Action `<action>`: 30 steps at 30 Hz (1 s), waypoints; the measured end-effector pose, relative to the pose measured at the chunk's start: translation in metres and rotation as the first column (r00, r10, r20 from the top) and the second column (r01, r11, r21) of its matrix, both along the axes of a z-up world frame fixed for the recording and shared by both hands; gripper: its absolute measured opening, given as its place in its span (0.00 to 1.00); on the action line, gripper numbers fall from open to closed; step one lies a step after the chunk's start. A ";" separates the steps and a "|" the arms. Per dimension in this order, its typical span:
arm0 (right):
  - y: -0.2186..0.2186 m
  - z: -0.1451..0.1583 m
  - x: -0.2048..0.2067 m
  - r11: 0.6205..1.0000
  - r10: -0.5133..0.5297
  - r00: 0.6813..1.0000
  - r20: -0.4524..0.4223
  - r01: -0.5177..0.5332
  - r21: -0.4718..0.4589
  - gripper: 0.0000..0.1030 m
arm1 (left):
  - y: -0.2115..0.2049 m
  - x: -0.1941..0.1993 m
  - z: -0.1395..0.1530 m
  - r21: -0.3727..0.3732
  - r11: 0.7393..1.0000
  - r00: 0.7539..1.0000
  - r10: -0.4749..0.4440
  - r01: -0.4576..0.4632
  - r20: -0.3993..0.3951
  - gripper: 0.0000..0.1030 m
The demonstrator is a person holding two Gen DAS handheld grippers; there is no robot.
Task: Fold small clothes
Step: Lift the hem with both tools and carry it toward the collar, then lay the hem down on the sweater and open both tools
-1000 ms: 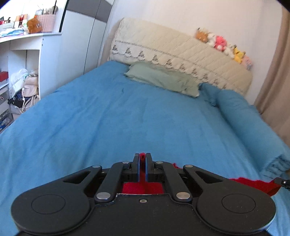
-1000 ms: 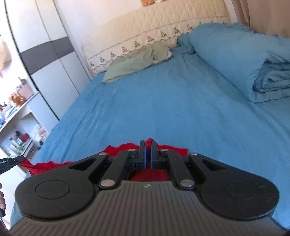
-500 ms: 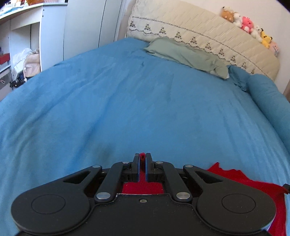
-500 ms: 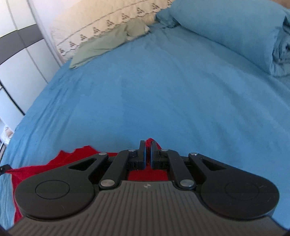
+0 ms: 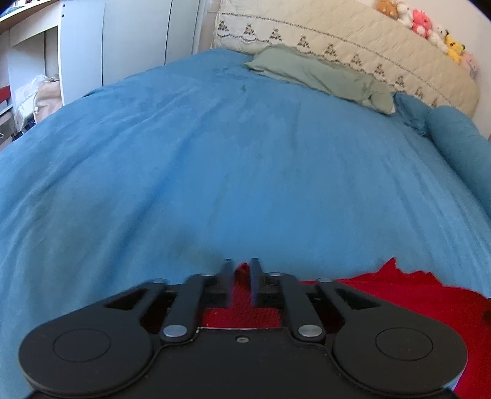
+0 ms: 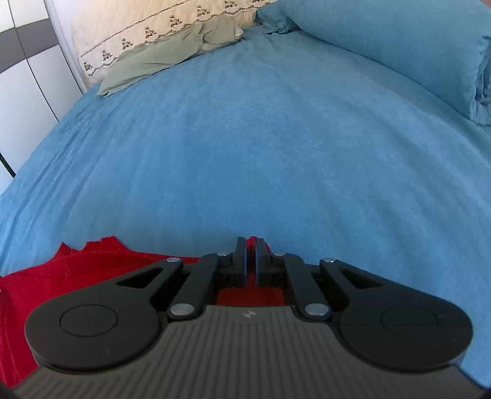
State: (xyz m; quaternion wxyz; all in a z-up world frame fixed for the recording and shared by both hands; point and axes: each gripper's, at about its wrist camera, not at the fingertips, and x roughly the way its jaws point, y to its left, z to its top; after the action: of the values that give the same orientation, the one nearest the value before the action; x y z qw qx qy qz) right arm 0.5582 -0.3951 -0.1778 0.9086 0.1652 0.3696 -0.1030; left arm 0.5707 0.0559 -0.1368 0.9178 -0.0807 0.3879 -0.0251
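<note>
We hold our left gripper (image 5: 242, 266) low over the blue bedcover (image 5: 245, 172), and its jaws have just been opening: a clear gap stands between the two black fingers (image 5: 226, 276), with a tuft of the red garment (image 5: 408, 294) poking up between them. The pads no longer seem to press on the cloth, so we read this claw as partly open with the fabric loose in the gap. From the left wrist view the garment spreads out flat to the right of the gripper, lying on the bedcover near the bottom edge of the picture.

Our right gripper (image 6: 250, 245) sits at the garment's other corner. Its jaws are nearly together, only a narrow slit between them, and red cloth (image 6: 101, 261) shows in that slit and just past the tips, so we take it as pinching the garment's edge. In this view the red fabric runs off to the left and lies flat on the bed.

Further up the bed we see a pale green cloth (image 5: 322, 76) lying against the cream quilted headboard (image 5: 368, 49). A folded blue duvet (image 6: 399, 46) rests along the right side, and a row of soft toys (image 5: 423, 24) sits on top of the headboard
</note>
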 end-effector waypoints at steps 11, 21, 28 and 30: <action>0.038 0.056 -0.065 0.981 0.111 0.971 0.210 -0.073 -0.178 1.00 | -0.014 -0.102 0.049 0.153 0.971 0.963 -0.209 0.184 0.169 1.00; 0.088 -0.007 -0.132 0.942 0.259 0.962 0.086 -0.231 -0.245 1.00 | -0.005 -0.155 -0.033 0.124 0.960 0.968 -0.249 0.251 -0.026 1.00; 0.089 -0.031 -0.134 0.943 0.241 0.967 0.081 -0.214 -0.254 1.00 | 0.004 -0.151 -0.043 0.081 0.970 0.974 -0.225 0.228 -0.040 1.00; 0.086 -0.033 -0.134 0.942 0.241 0.967 0.080 -0.213 -0.258 1.00 | 0.001 -0.152 -0.042 0.104 0.968 0.974 -0.223 0.227 -0.050 1.00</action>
State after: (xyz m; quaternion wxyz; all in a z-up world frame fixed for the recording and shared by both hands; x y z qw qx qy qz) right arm 0.4241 -0.3092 -0.2109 0.9468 0.0121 0.3198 -0.0336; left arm 0.4188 0.0564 -0.1784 0.9047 0.0136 0.4124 -0.1061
